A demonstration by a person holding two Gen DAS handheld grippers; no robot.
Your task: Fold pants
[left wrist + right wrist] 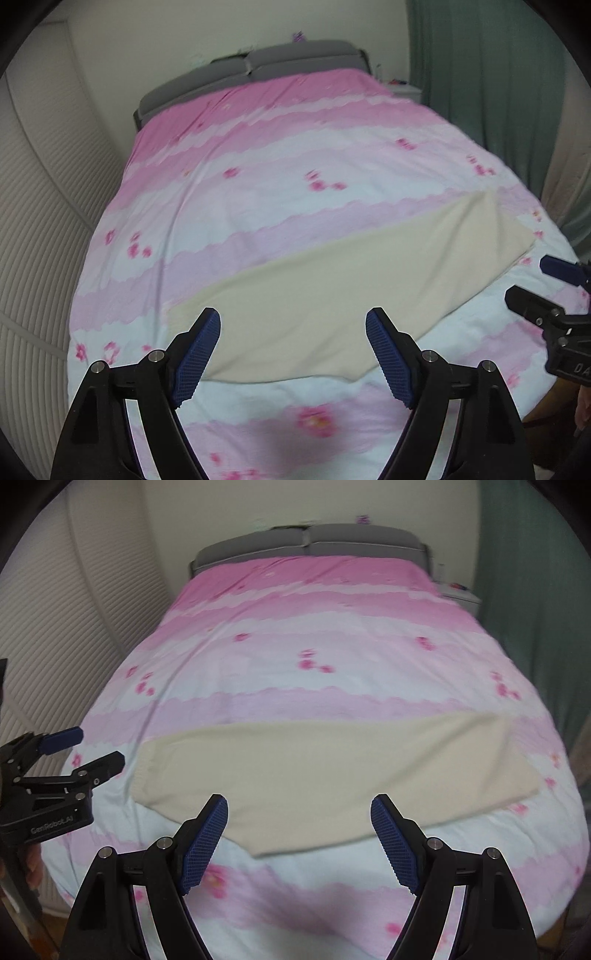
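We see the left gripper with its blue-padded fingers spread wide and nothing between them; the right gripper is likewise spread and empty; both hang above the cream pants, which lie flat in one long folded strip across the near part of the bed, on its pink flowered cover.

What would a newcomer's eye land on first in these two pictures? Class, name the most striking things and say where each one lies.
First, the pink-and-white flowered bedcover that fills most of both views, running back to a grey headboard. Next, the cream pants lying flat across the near part of the bed. In the foreground, the right gripper and the left gripper are both open and empty.
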